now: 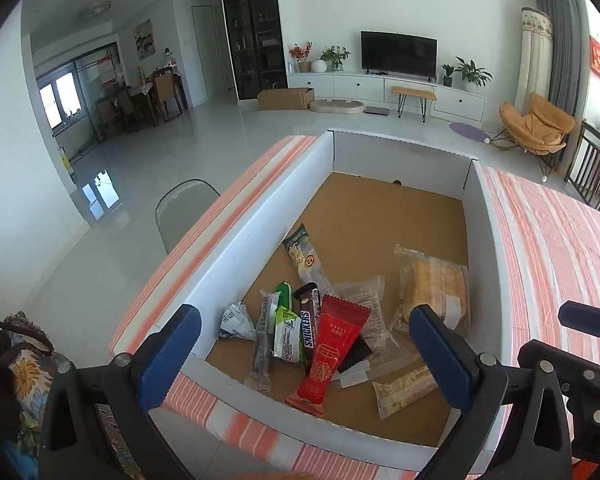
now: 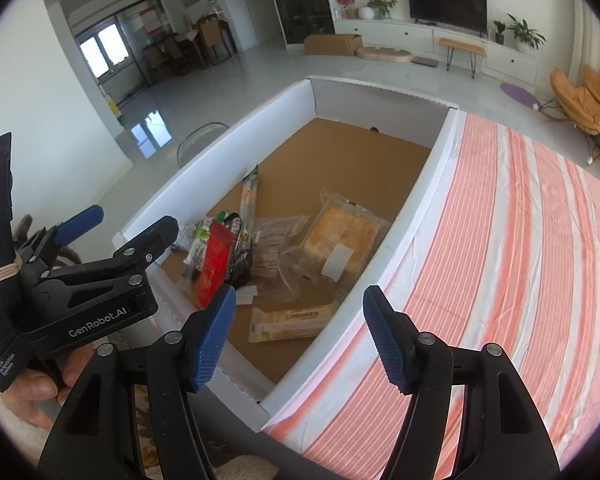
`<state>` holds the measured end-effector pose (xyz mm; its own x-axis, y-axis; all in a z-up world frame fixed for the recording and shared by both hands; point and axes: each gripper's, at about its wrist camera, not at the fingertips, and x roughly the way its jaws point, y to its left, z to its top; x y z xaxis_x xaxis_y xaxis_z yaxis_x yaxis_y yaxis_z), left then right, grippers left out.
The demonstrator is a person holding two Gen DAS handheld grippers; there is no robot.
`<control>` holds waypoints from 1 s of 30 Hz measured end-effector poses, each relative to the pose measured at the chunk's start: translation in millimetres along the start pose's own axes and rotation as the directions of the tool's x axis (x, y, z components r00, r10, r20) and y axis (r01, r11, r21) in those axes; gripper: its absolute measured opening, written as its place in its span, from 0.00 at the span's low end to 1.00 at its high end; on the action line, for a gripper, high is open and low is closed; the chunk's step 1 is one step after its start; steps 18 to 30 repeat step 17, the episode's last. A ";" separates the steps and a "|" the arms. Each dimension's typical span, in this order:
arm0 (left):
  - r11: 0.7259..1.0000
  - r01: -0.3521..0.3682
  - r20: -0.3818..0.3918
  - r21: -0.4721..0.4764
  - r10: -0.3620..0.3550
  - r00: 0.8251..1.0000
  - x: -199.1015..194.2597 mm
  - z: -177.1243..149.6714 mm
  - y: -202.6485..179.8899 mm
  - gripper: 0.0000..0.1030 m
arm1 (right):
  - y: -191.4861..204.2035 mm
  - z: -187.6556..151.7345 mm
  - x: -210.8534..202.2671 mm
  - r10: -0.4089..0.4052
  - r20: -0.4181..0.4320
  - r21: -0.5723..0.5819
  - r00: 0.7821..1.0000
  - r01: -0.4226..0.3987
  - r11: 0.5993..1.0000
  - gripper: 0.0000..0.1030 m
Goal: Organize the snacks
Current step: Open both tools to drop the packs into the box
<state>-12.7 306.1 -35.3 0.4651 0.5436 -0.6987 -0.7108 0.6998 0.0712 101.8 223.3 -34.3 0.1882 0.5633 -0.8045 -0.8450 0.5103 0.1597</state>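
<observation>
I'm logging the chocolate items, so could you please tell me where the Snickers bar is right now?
In the left wrist view the Snickers bar lies inside the white box, near its front-left corner, between the green-and-white packet and the red packet.

Bright living room with glossy pale floor (image 1: 172, 152). Television (image 1: 399, 51) on a white cabinet; left of it, plants and dark shelving (image 1: 252, 28); right of it, orange chair (image 1: 536, 128).

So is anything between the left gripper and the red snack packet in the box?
Nothing visible does. The left gripper is open above the box, and the red packet lies on top of the pile, uncovered.
</observation>
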 end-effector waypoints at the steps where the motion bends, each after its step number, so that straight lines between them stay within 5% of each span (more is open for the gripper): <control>1: 1.000 -0.003 -0.002 -0.007 0.003 1.000 -0.5 -1.0 1.6 1.00 | 1.5 1.4 0.9 -0.007 -0.001 -0.007 1.000 0.007 1.000 0.68; 9: 0.998 -0.065 0.005 -0.011 0.065 0.998 1.9 -3.6 9.5 1.00 | 10.6 -2.0 6.2 -0.018 -0.025 -0.017 1.000 0.018 1.000 0.69; 30: 0.996 -0.081 0.007 -0.024 0.081 0.997 2.1 -4.8 14.8 1.00 | 15.4 -1.4 8.8 -0.019 -0.031 -0.020 0.999 0.019 1.000 0.69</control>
